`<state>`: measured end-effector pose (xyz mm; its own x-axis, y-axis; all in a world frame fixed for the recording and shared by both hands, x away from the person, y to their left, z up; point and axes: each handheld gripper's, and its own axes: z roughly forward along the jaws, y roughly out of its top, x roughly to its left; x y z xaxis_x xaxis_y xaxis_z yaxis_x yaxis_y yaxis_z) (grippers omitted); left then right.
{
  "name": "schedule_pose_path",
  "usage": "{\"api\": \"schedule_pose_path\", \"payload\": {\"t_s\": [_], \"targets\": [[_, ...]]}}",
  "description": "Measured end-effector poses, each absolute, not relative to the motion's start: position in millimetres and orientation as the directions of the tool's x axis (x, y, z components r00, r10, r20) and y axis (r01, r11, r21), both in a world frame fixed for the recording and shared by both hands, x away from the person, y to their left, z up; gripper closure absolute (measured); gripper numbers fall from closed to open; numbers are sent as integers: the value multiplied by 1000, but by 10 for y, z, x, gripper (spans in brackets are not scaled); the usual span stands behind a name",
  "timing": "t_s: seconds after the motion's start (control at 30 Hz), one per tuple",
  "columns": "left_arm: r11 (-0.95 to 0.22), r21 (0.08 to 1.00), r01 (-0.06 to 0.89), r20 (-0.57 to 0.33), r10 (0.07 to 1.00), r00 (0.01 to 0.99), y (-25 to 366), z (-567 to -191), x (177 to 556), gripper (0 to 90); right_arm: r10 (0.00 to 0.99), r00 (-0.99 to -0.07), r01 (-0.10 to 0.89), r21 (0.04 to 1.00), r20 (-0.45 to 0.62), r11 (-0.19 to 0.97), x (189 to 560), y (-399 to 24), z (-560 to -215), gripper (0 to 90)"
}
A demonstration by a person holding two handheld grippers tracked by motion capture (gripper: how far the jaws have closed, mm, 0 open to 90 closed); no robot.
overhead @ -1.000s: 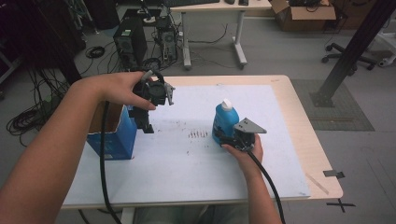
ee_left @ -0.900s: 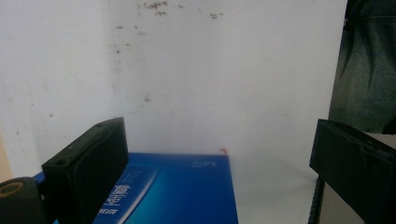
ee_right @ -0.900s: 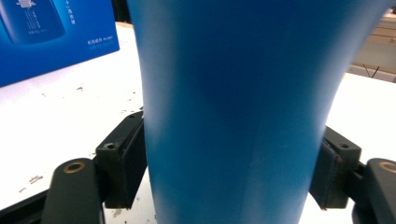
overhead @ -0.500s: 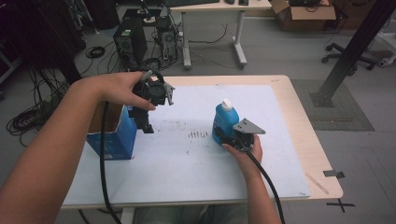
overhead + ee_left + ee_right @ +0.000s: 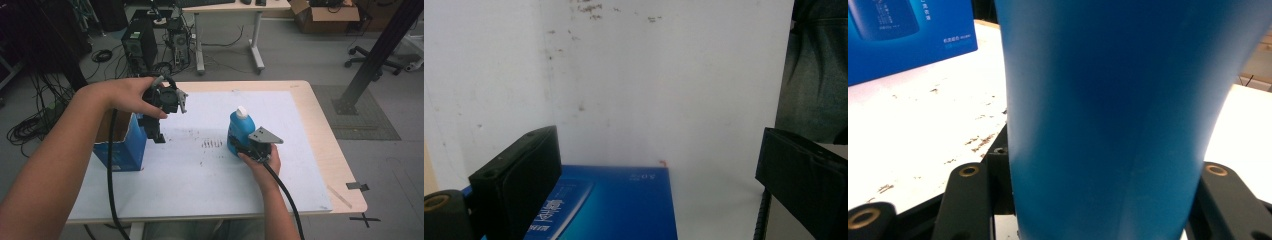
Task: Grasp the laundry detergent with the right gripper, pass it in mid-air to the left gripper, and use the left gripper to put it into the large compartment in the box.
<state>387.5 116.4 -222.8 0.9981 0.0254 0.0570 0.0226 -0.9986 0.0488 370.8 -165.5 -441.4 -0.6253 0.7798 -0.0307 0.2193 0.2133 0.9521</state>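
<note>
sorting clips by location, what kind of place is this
Likely a lab or workshop: computer towers and loose cables on the floor, a cardboard box, and an office chair behind the table.

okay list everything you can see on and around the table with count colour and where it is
bottle: one, blue with white cap, upright right of centre on the sheet
box: one, blue, open-topped, left edge of the table
sheet: one, white, smudged, covering the table
table: one, light wood
desk: one, behind the table
computer towers: black, on the floor behind
right gripper: one, black, jaws just closed on the bottle
left gripper: one, black, open, beside the box
</note>
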Motion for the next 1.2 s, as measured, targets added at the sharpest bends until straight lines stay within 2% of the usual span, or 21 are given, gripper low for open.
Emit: {"api": "schedule_pose_path", "payload": {"t_s": [0.3, 0.73, 1.2], "targets": [[-998, 47, 31, 56, 34, 998, 1170, -2213, 3871, 48, 749, -662, 173, 970, -12, 169, 3706, -1696, -4112, 450], [-998, 47, 32, 50, 34, 998, 1153, -2177, 3857, 49, 671, -741, 172, 962, -13, 210, 3738, -1811, -3726, 453], [-999, 46, 29, 59, 32, 998, 1103, -2090, 3842, 49, 500, -866, 143, 960, 3, 240, 3774, -1984, -3426, 452]]}}
